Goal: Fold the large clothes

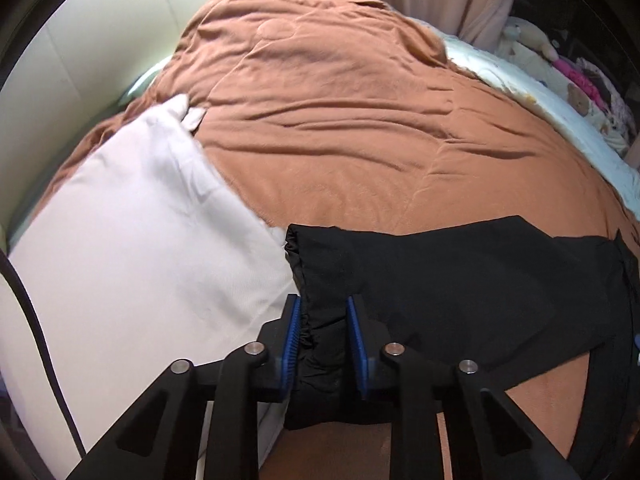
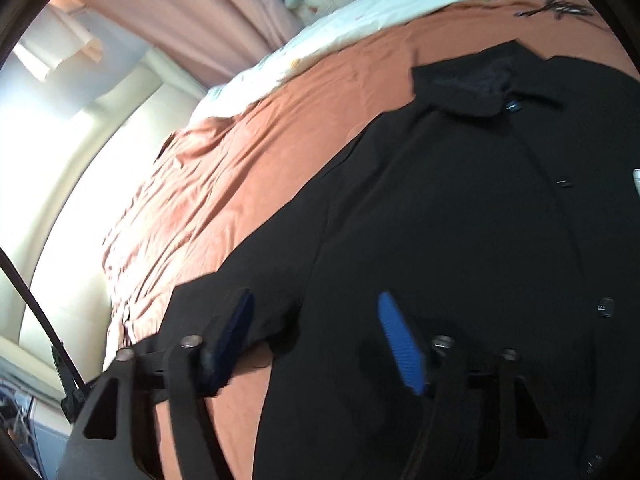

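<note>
Left gripper (image 1: 322,316) and right gripper (image 2: 316,320), matte black angular linkage arms, round silver pivot pins, ribbed blue pads (image 1: 293,334) on the fingers

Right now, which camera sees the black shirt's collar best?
The right wrist view: the black shirt lies spread on the bed with its collar and buttons showing. The left wrist view shows only a bunched sleeve end, no collar.

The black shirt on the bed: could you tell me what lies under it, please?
Under the black shirt the brown bedcover shows along its edges; what lies beneath its middle is covered.
</note>
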The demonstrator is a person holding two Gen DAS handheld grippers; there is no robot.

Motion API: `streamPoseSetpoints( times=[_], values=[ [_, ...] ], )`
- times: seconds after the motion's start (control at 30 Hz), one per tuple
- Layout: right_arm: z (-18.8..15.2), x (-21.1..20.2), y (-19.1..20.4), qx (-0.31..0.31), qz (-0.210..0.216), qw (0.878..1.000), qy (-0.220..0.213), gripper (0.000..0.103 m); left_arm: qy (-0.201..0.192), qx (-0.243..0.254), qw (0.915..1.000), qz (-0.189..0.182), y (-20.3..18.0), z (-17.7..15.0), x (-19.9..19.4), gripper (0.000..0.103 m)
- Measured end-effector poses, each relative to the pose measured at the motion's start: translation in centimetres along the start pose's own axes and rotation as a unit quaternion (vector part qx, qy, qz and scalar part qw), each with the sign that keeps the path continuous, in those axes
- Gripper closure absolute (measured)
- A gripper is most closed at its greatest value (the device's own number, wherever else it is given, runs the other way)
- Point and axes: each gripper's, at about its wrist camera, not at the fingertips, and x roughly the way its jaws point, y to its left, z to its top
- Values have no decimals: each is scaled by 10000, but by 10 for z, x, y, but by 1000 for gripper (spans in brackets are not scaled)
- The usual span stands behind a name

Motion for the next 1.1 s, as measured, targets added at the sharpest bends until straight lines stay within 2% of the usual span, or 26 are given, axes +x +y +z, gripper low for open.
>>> streamPoseSetpoints(
  times=[0.1, 0.27, 0.47, 0.6, 0.73, 0.87, 0.97, 1.1],
  values=[
    [7, 17, -4, 145, 56, 9999, 63, 51, -12, 211, 9997, -141, -8, 2, -10, 93],
    [11, 29, -15, 334, 182, 9991, 192, 51, -323, 194, 9981, -479, -16, 20, -47, 95],
    [8, 59, -9, 166, 315, 9973, 643, 51, -832, 369, 9922, -853, -45, 65, -116, 97],
    [14, 50, -13, 155, 412, 9971, 628, 51, -1156, 563, 9861, -1050, -78, 99, -167, 97],
    [18, 26, -15, 75, 320, 9985, 433, 51, -1430, 979, 9772, -1226, -125, 121, -214, 97],
    [23, -3, -16, -86, 179, 9997, 154, 51, -1604, 1406, 9661, -1454, -181, 130, -254, 98],
    [23, -21, -23, -111, 18, 9999, 42, 51, -1701, 1687, 9561, -1689, -225, 130, -280, 98],
    [21, -50, -44, 159, -192, 9995, -210, 51, -1736, 2016, 9427, -2013, -283, 125, -305, 98]
  ],
)
